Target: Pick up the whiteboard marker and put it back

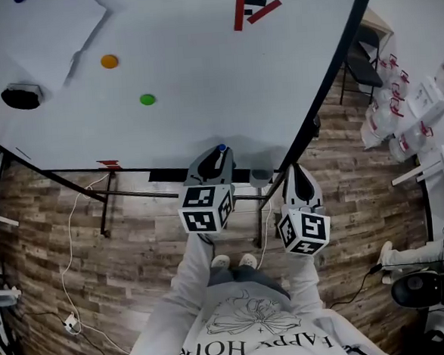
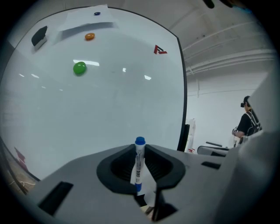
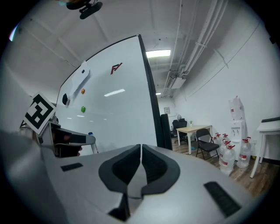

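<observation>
My left gripper (image 2: 139, 153) is shut on a white whiteboard marker (image 2: 138, 164) with a blue cap (image 2: 139, 141); the marker stands upright between the jaws, cap end up. In the head view the left gripper (image 1: 219, 156) points at the whiteboard (image 1: 199, 68), the blue cap (image 1: 221, 147) close to its lower edge. My right gripper (image 3: 141, 151) is shut with nothing in it. It hovers beside the board's right edge (image 1: 298, 177), to the right of the left one.
On the whiteboard sit a green magnet (image 1: 147, 99), an orange magnet (image 1: 108, 61), a black eraser (image 1: 22, 96) and a red logo (image 1: 252, 10). Water bottles (image 1: 399, 107) and a folding chair (image 1: 362, 64) stand at the right. Another person (image 2: 248, 120) stands far right.
</observation>
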`<state>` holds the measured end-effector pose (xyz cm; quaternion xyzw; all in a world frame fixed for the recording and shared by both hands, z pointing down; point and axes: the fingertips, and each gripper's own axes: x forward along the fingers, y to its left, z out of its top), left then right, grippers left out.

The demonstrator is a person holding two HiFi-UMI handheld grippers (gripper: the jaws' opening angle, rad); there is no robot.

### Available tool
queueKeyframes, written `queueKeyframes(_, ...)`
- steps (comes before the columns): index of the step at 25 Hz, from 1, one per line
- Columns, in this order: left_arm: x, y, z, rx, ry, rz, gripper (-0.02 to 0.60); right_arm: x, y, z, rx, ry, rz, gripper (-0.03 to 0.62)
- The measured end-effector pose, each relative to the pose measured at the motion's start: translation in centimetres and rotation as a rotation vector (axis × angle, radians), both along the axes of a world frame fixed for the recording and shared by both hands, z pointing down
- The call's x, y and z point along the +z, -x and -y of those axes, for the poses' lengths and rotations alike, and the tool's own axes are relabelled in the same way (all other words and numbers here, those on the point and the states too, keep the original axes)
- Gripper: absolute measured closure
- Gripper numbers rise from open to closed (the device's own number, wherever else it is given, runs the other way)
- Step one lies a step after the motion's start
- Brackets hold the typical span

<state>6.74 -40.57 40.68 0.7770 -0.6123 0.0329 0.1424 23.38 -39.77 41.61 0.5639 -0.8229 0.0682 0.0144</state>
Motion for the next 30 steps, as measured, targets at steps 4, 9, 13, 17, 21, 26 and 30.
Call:
queueKeyframes(4,-0.5,2.5,-0.8,-0.031,-0.009,0.009,0.518,-0.2,2.0,-0.3,-0.02,-0.003,0.001,0.583)
queueKeyframes(9,-0.1,5.1,-1.7,-0.058,0.002,0.037,0.518,-0.2,3.9,-0.8,-0.034,0.001,0.004,0.583)
queueKeyframes(13,0.7,6.5,-2.0,-0.062,0.024,0.081,0.518,0.1,5.0,-1.2,-0.036,0.009,0.005,0.583)
queueKeyframes(17,2.4,7.3,-1.8,-0.037,0.061,0.18,0.518,0.8,5.5,-1.6,-0.026,0.023,0.0,0.584)
queueKeyframes(21,5.3,7.6,-1.2,0.012,0.117,0.369,0.518,1.2,5.3,-1.9,-0.005,0.033,-0.006,0.583)
queueKeyframes(26,8.9,8.4,-0.2,0.028,0.128,0.815,0.518,1.9,4.4,-2.2,0.038,0.051,-0.017,0.583)
queueKeyframes(30,12.5,8.2,0.7,0.081,0.138,1.167,0.518,2.7,3.2,-2.2,0.075,0.066,-0.029,0.583)
